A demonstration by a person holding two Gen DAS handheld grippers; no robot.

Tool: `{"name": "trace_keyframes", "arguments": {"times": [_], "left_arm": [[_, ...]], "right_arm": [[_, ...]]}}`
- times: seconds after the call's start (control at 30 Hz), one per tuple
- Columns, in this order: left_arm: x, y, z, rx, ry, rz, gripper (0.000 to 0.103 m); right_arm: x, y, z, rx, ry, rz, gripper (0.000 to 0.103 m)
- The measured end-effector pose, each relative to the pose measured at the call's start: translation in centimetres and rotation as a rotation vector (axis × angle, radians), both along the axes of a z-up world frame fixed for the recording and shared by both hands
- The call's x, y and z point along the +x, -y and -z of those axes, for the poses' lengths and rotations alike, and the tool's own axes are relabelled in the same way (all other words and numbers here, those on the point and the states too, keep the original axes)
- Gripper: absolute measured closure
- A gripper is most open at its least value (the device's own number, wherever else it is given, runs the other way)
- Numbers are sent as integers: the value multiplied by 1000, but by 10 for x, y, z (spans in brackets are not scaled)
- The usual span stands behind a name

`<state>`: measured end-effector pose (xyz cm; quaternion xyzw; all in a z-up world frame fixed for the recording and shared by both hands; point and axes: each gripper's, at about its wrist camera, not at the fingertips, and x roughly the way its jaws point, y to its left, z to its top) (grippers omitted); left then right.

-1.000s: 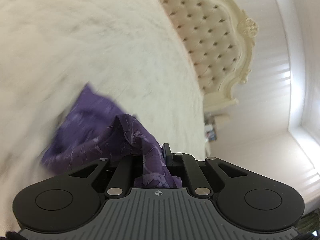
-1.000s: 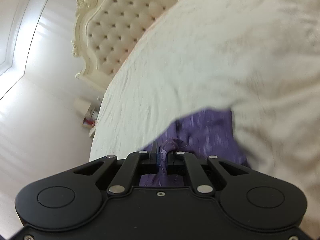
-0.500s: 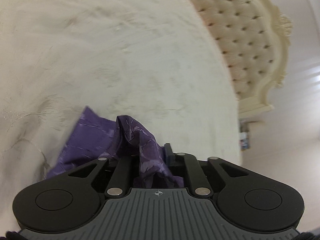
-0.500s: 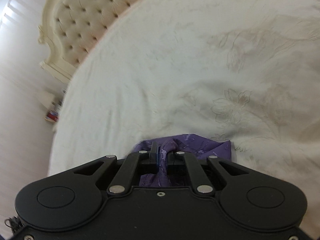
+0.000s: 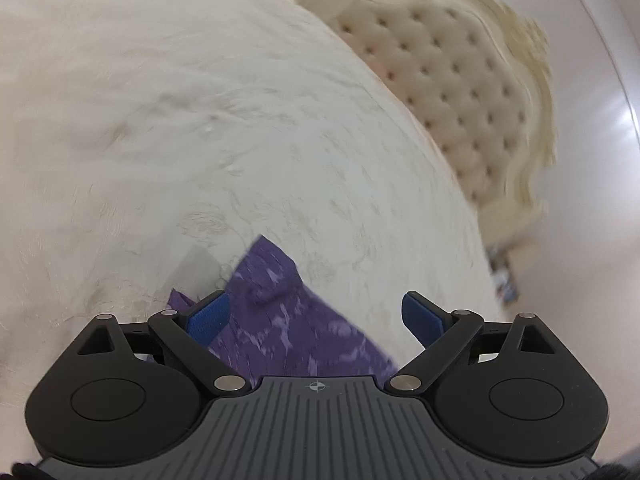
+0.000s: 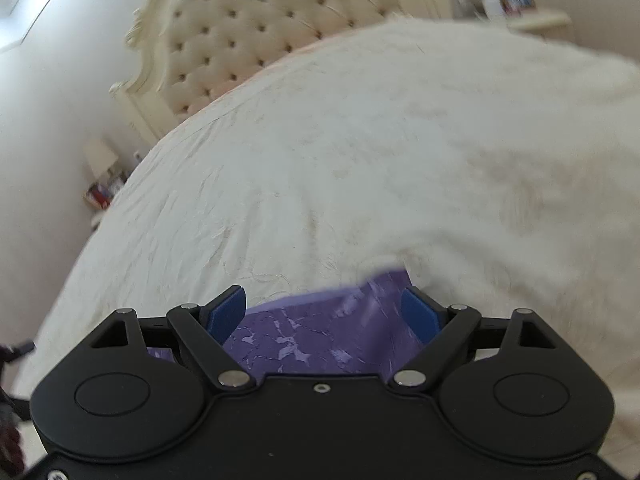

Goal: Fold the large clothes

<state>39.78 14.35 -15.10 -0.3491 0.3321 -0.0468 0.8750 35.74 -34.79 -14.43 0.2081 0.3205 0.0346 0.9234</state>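
Note:
A purple patterned garment [image 5: 288,328] lies on the cream bedspread [image 5: 200,140]. In the left wrist view my left gripper [image 5: 316,312] has its jaws opening wide above a corner of the cloth; the blue pads [image 5: 208,316] stand apart and do not press it. In the right wrist view the same purple garment [image 6: 320,340] lies flat under my right gripper [image 6: 324,308], whose jaws are opening too, with the blue pads [image 6: 228,312] clear of the fabric. Most of the garment is hidden under both gripper bodies.
A cream tufted headboard [image 5: 472,80] stands at the head of the bed, tufted headboard [image 6: 260,28] in the right view too. A low bedside stand with books [image 6: 104,184] sits by the bed's side. The bedspread [image 6: 360,160] stretches wide ahead.
Both grippers, shut on bunched purple cloth before, have let it go and spread their jaws. The cloth has dropped flat onto the bedspread. Both hands have swung sideways and rolled.

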Motion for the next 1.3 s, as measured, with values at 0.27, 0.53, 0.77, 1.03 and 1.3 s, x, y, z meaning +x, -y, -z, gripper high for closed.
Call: {"name": "trace_keyframes", "arguments": {"times": [0.27, 0.53, 0.77, 1.03, 1.3], "left_arm": [[10, 98, 22, 262, -111, 297, 10], [38, 109, 70, 456, -207, 339, 10], [63, 107, 76, 513, -209, 354, 13], [63, 91, 54, 489, -194, 298, 12], [-7, 29, 32, 306, -193, 300, 0]], "right_arm": [[-1, -102, 21, -250, -112, -313, 16], [27, -136, 66, -439, -232, -395, 15], [56, -89, 84, -427, -336, -221, 5], [40, -47, 70, -346, -331, -137, 5], [-33, -8, 42, -79, -238, -84, 0]]}}
